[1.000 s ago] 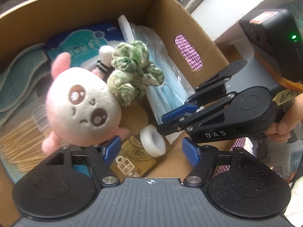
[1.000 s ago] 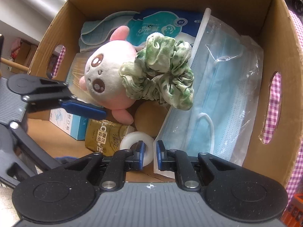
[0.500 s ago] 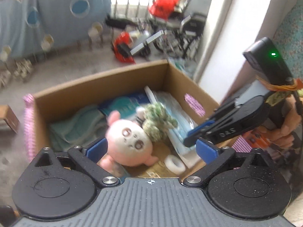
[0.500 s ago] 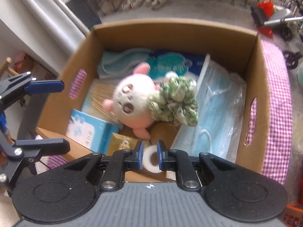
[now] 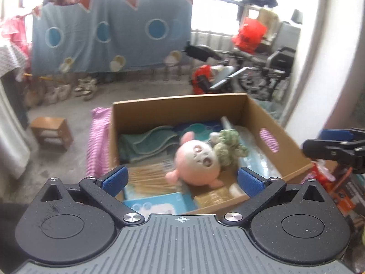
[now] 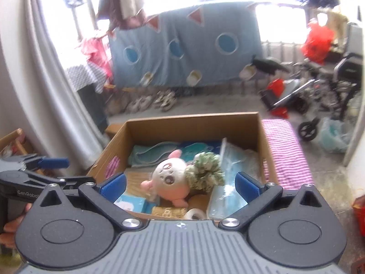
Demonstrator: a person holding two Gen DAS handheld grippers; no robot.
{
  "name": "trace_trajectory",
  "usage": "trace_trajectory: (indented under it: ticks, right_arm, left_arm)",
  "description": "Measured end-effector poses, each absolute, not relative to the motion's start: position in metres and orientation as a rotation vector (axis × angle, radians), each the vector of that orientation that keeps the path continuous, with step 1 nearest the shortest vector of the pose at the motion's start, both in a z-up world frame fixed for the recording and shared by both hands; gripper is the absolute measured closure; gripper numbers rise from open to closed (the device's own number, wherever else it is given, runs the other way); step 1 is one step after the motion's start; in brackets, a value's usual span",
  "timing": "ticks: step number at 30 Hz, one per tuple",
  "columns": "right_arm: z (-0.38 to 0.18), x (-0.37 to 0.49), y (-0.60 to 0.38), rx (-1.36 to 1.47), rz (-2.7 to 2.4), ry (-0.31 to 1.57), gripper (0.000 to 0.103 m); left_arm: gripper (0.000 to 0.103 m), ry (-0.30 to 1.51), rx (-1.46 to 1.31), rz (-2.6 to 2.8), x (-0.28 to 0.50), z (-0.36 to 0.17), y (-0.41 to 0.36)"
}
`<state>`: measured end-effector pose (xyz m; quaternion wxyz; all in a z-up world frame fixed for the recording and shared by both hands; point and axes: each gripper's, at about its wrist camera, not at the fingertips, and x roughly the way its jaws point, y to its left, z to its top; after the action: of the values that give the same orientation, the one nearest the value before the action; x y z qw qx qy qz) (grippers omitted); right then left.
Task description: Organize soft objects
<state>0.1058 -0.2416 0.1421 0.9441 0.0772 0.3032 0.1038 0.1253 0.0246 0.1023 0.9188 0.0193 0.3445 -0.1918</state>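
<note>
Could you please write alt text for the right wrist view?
The open right gripper hangs above a cardboard box holding a pink plush toy, a green scrunchie and packaged face masks; the open left gripper is at left.

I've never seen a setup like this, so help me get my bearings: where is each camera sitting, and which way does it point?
Left wrist: rides on the left gripper, looking forward and down into the brown cardboard box; its own open blue-padded fingers show, with the right gripper alongside.
Right wrist: rides on the right gripper, same direction; the left gripper and a hand show.
Both share the box, the pink round plush toy and the green fabric scrunchie.
</note>
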Motion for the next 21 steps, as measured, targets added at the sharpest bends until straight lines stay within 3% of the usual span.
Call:
trace_trajectory:
  ticks: [12, 21]
  right_arm:
    - [0.117, 0.089, -0.237, 0.204, -0.001, 0.612, 0.0]
    - [0.109, 0.089, -0.216, 0.086, -0.03, 0.665, 0.0]
  left_arm:
    - [0.0, 0.634, 0.059, -0.25, 0.094, 0.084, 0.011]
    - [0.0, 0.733, 0.022, -0.17, 0.098, 0.074, -0.003]
